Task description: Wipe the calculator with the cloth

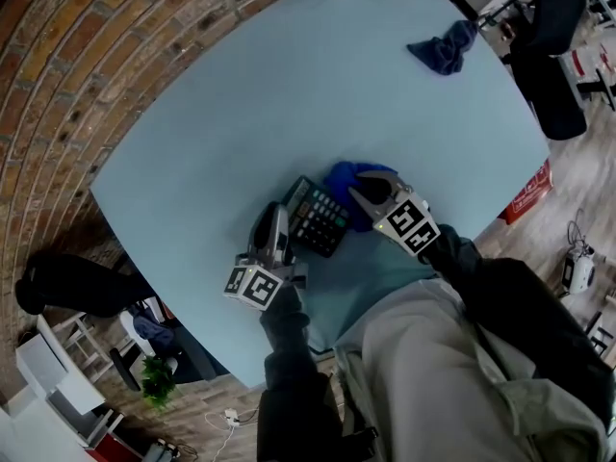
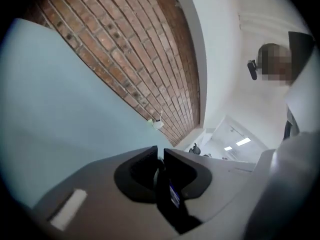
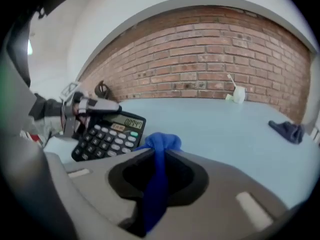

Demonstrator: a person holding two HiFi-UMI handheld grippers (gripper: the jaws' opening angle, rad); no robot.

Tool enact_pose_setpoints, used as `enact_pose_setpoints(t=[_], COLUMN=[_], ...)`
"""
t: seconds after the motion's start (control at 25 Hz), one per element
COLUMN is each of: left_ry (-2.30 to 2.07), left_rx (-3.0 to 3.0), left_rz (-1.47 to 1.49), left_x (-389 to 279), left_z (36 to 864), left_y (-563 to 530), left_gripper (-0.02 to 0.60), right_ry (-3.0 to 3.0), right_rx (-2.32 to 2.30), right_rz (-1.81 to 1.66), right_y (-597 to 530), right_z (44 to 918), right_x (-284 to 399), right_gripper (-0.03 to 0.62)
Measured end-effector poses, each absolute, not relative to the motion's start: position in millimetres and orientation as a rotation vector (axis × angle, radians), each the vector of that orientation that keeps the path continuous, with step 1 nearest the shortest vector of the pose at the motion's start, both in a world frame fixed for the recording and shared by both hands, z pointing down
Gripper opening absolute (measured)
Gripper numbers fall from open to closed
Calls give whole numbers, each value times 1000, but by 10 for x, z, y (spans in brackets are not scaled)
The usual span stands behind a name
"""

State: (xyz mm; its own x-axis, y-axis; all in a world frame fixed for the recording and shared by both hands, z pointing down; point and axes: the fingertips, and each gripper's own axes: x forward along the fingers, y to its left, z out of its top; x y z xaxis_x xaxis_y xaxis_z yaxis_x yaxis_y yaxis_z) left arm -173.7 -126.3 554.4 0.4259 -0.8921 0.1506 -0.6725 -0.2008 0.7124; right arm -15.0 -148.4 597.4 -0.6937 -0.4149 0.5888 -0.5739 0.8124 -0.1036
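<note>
The pale blue table (image 1: pixel 289 94) had open room toward twelve o'clock. Near its six o'clock edge sat the calculator (image 1: pixel 318 218), display digits too small to read, clamped at nine by the left gripper (image 1: pixel 279 215). The right gripper (image 1: pixel 366 192) pinched the blue cloth (image 1: pixel 346 176) at its two o'clock

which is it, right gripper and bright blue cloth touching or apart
Touching: right gripper view shows the right gripper shut on the bright blue cloth.
</note>
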Motion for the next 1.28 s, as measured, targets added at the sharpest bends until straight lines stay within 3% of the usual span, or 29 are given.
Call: enact_pose_setpoints(t=[0.16, 0.44, 0.64, 0.96, 1.16, 1.28], left_ry=[-1417, -1506, -1483, -1539, -1527, -1554], left_rx=[1893, 1874, 1924, 1965, 2038, 2077], left_rz=[-469, -654, -774, -827, -858, -866], left_x=[-1776, -1704, -1576, -1434, -1309, -1246], left_z=[5320, 4694, 4236, 3836, 3596, 3455], left_y=[-1038, -732, -504, -262, -27, 56], left_gripper=[46, 46, 46, 46, 46, 46], right_ry=[-2582, -2672, -2669, -2674, -2688, -2674], right_rx=[648, 106, 519, 102, 527, 551], right_rz=[600, 147, 21, -152, -185, -195], right_y=[-1284, -229, -1001, 253, -543, -587], right_z=[5542, 4609, 4304, 3811, 3691, 3534], right_x=[-191, -775, -497, -755, -484, -485], right_gripper=[60, 60, 60, 60, 60, 60])
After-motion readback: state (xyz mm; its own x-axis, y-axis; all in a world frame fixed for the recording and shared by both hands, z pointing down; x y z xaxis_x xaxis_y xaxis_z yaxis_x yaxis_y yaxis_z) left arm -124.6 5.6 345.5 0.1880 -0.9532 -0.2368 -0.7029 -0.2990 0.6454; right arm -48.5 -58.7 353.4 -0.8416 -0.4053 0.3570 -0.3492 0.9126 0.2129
